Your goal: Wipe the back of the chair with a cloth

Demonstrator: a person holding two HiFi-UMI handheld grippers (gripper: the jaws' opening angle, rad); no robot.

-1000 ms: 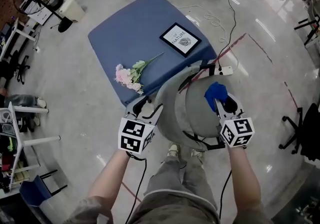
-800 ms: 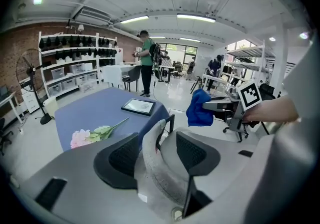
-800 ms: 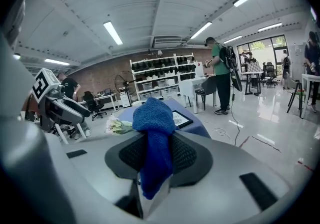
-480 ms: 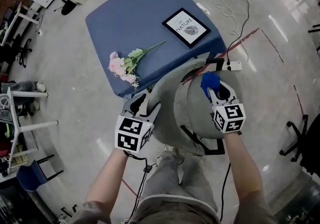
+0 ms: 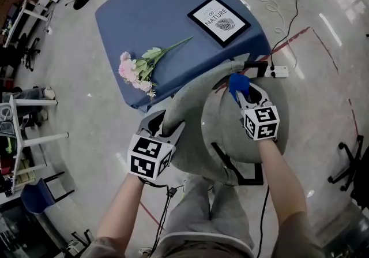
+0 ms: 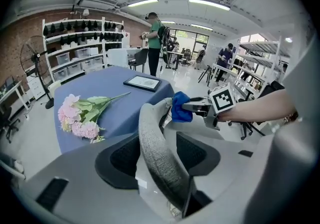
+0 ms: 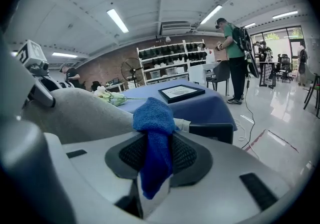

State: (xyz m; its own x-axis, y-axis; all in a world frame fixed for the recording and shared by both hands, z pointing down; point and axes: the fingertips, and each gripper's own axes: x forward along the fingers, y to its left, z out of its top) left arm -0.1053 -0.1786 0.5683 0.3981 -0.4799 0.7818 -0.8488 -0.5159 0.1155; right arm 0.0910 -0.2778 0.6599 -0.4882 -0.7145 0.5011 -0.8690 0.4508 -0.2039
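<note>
Shelving point(image 6: 82, 42) lines the brick wall point(image 6: 20, 30) (glossy floor point(image 5: 86, 95) below).

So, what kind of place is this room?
Probably a workshop or lab, not a home: open shelves of bins, a standing fan, and a power strip on the bare floor.

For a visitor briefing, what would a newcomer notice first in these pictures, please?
The bright blue cloth, clamped in the right gripper at the far end of the grey chair back. Then the left gripper gripping its near edge, and pink flowers on the blue table beyond.
</note>
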